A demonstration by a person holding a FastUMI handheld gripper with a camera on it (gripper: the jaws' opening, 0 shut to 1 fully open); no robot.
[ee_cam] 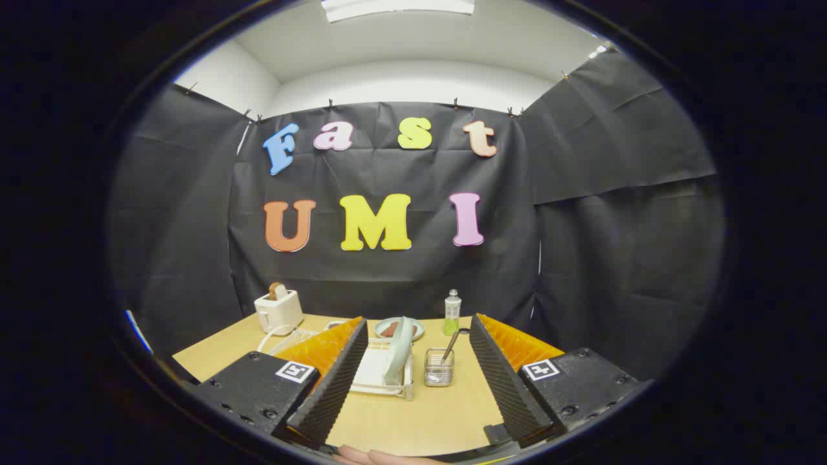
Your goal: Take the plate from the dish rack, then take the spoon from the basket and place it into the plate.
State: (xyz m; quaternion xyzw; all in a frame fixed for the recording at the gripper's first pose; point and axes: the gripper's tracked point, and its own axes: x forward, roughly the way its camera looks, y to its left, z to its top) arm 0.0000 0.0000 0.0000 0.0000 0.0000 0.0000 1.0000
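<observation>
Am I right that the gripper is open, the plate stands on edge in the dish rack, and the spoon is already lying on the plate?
Not quite. The gripper view shows the spoon standing in the basket beside the dish rack, not on the plate. The rest holds: the gripper is open and holds nothing, and the plate stands on edge in the rack.

Pale green plate (398, 352) in white dish rack (381, 381); tan wooden table (420, 413); white toaster (278, 311); green bottle (452, 313), white cap.
</observation>
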